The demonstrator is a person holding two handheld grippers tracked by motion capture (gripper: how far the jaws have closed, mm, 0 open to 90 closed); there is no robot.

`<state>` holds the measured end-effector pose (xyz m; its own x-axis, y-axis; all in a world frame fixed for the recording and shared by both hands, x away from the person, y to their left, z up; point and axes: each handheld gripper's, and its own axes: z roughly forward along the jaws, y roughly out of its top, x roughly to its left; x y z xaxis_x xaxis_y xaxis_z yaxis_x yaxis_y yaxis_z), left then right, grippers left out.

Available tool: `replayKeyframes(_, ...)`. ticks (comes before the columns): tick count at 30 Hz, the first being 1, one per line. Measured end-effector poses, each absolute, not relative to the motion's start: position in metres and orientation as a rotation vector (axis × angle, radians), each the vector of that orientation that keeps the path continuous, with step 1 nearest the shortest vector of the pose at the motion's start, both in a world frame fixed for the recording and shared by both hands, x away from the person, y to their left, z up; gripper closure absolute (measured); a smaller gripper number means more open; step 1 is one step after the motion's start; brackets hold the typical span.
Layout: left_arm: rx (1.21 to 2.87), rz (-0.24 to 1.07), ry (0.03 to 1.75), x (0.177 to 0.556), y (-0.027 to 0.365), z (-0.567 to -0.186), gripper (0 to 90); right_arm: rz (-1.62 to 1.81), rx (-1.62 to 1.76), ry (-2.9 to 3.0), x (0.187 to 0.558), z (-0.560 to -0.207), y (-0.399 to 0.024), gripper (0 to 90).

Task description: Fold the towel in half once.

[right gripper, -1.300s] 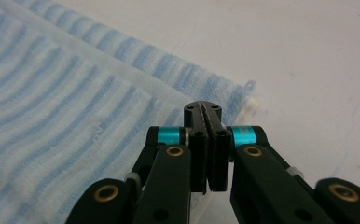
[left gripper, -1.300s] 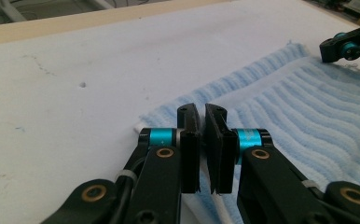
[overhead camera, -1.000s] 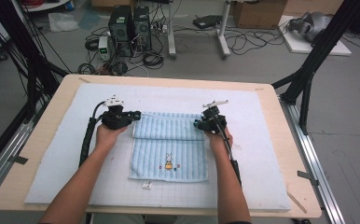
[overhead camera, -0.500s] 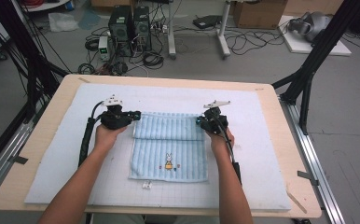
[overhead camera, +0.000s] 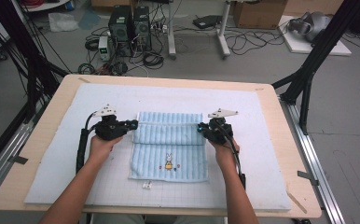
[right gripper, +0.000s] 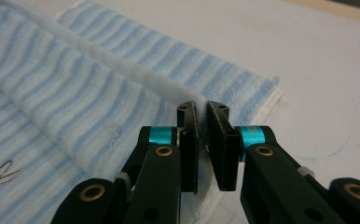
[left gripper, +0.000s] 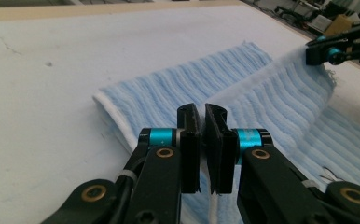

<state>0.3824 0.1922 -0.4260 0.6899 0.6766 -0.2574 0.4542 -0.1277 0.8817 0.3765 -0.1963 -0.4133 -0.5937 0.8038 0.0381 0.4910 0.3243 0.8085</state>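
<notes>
A light blue striped towel (overhead camera: 169,154) with a small bunny print (overhead camera: 169,161) lies on the white mat (overhead camera: 262,116). Its far part is doubled over toward the person. My left gripper (overhead camera: 134,124) is shut on the towel's left edge, and the cloth (left gripper: 271,93) sits pinched between the pads (left gripper: 201,112). My right gripper (overhead camera: 200,127) grips the right edge; its jaws have just been closing, and a white hem fold (right gripper: 122,70) runs into them (right gripper: 201,109). The right gripper also appears far off in the left gripper view (left gripper: 332,51).
The mat covers a wooden table (overhead camera: 287,154) with bare rims on all sides. A small white tag (overhead camera: 146,185) lies at the towel's near edge. Computers, cables and black frame legs (overhead camera: 308,79) stand on the floor beyond the table.
Both hands have drawn a little toward the person with the towel's edge held between them. The folded band of cloth has come along with them.
</notes>
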Motion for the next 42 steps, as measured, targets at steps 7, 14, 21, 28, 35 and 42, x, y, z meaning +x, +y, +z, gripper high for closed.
replayKeyframes(7,1.767,0.239,0.857,0.357,0.193,-0.422,84.0,1.199,1.124,2.220,0.351,-0.412,-0.202,83.0)
replayKeyframes(14,1.774,0.214,0.841,0.334,0.195,-0.432,83.7,1.242,1.101,2.236,0.327,-0.414,-0.205,82.9)
replayKeyframes(21,1.785,0.187,0.817,0.314,0.199,-0.440,83.7,1.267,1.096,2.240,0.307,-0.423,-0.209,82.9)
replayKeyframes(28,1.787,0.165,0.782,0.296,0.201,-0.443,83.9,1.307,1.077,2.230,0.287,-0.428,-0.213,83.0)
replayKeyframes(35,1.785,0.163,0.740,0.282,0.202,-0.439,83.9,1.331,1.036,2.216,0.266,-0.424,-0.218,83.0)
replayKeyframes(42,1.799,0.147,0.712,0.269,0.201,-0.441,83.9,1.331,1.010,2.236,0.253,-0.426,-0.223,82.9)
